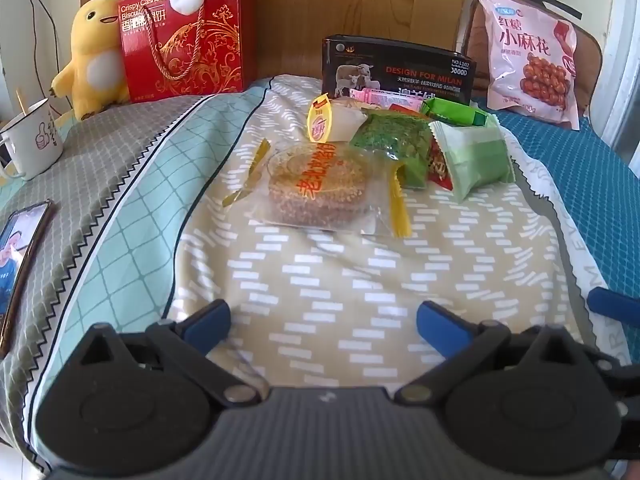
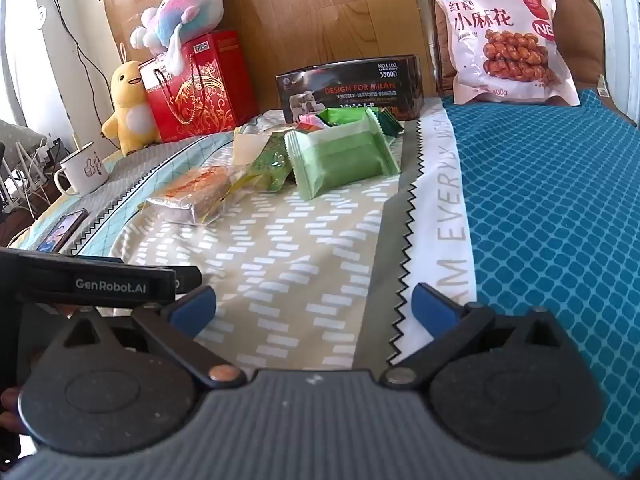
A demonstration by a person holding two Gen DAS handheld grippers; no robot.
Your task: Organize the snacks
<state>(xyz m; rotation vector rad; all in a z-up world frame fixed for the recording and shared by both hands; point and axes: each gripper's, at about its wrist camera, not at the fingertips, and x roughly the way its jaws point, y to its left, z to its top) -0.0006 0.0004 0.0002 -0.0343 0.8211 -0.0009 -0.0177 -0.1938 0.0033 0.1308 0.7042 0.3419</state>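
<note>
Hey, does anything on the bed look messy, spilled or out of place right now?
Yes. The snack packets lie in a loose overlapping heap on the bedspread in front of the black box, not sorted. A phone and a mug also sit on the bed at the left. Nothing looks spilled or torn.

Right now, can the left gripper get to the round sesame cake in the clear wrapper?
Probably yes. The left gripper has its jaws wide open, and only bare bedspread lies between it and the sesame cake, which sits at the pile's near edge.
</note>
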